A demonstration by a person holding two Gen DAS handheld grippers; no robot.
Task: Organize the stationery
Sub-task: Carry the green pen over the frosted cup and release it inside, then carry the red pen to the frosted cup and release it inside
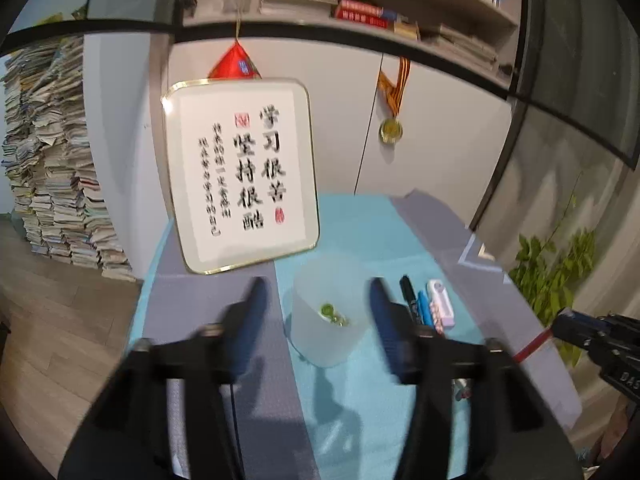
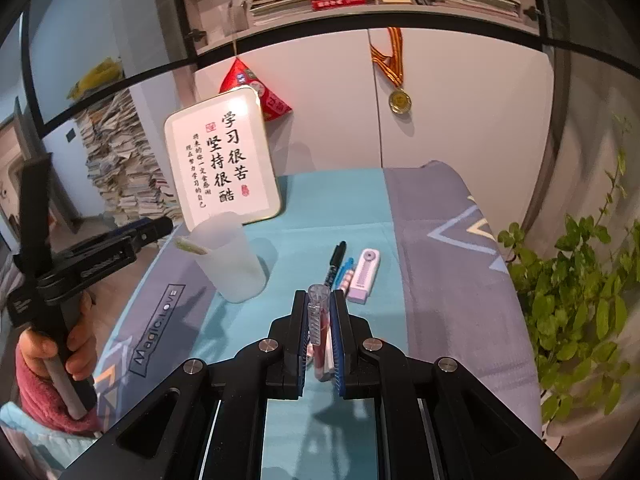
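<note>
Your right gripper [image 2: 320, 312] is clamped on a clear red pen [image 2: 319, 322], light, stiff and slick; keep hold mid-barrel. Your left gripper [image 1: 316, 304] stands wide and empty around the frosted cup [image 1: 326, 316] on the table [image 2: 320, 200].

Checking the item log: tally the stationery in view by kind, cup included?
Pens: 4: red pen in the right gripper, green pen in the cup, black pen and blue pen on the cloth
Correction tape: 1
Cup: 1
Total: 6
</note>
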